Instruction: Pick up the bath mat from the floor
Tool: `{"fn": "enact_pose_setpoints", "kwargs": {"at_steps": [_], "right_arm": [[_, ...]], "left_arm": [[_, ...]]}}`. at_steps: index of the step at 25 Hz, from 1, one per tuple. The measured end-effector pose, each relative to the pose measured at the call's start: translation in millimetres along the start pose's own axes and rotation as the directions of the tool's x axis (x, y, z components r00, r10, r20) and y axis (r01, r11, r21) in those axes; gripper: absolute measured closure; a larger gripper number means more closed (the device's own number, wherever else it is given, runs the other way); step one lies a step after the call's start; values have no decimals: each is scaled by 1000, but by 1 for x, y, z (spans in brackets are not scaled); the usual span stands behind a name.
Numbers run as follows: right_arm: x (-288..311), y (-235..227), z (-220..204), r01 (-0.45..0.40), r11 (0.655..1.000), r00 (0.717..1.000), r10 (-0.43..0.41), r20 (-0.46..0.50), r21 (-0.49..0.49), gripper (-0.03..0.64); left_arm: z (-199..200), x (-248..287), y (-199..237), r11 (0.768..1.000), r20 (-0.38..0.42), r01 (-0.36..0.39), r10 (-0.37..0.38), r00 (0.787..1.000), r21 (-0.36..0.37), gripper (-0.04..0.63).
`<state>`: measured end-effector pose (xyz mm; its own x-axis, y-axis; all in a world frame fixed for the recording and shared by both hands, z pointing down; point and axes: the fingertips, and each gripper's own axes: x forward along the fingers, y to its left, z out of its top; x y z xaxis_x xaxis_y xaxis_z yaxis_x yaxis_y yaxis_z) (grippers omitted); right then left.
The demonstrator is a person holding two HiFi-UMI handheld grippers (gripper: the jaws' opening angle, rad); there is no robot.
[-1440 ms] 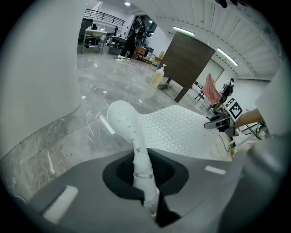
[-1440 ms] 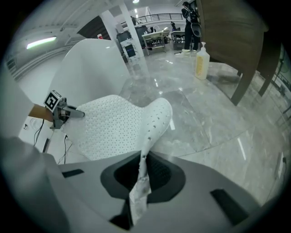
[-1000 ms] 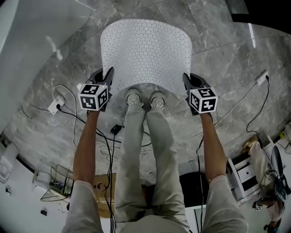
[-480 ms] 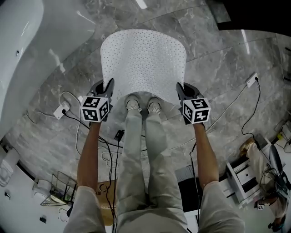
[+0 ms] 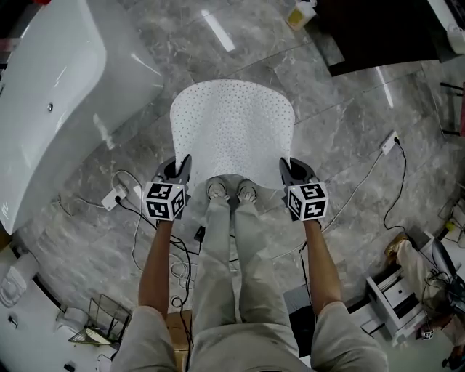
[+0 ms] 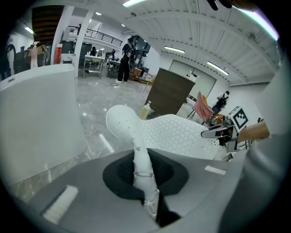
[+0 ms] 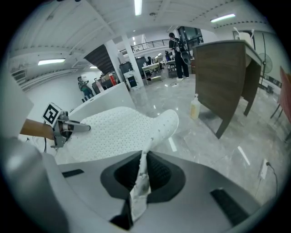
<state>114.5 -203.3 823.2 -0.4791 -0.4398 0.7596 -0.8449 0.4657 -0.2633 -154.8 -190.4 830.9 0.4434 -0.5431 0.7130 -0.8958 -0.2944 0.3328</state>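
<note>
A white perforated bath mat (image 5: 232, 127) hangs stretched between my two grippers, lifted off the grey marble floor in the head view. My left gripper (image 5: 179, 168) is shut on the mat's near left corner; that pinched edge runs up between its jaws as the mat (image 6: 182, 132) spreads away. My right gripper (image 5: 288, 170) is shut on the near right corner, with the mat (image 7: 122, 127) fanning out leftward. Each gripper shows in the other's view: the right gripper (image 6: 223, 132) and the left gripper (image 7: 68, 127).
A white bathtub (image 5: 51, 94) stands at the left. A dark wooden cabinet (image 5: 378, 33) and a small bottle (image 5: 301, 13) are at the far right. Power strips (image 5: 116, 196) with cables lie on the floor by my feet (image 5: 231, 191). Wire baskets and clutter sit behind me.
Both grippers have kept their grip while the mat rose higher off the floor; the view has pulled back, showing the bathtub and cabinet.
</note>
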Motion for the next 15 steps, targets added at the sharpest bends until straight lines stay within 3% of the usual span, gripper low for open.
{"fn": "enact_pose_setpoints", "kwargs": {"at_steps": [15], "right_arm": [[-114, 38, 140, 39, 998, 981, -31, 190, -40, 588]], "left_arm": [[155, -101, -52, 994, 136, -6, -9, 991, 110, 565]]}}
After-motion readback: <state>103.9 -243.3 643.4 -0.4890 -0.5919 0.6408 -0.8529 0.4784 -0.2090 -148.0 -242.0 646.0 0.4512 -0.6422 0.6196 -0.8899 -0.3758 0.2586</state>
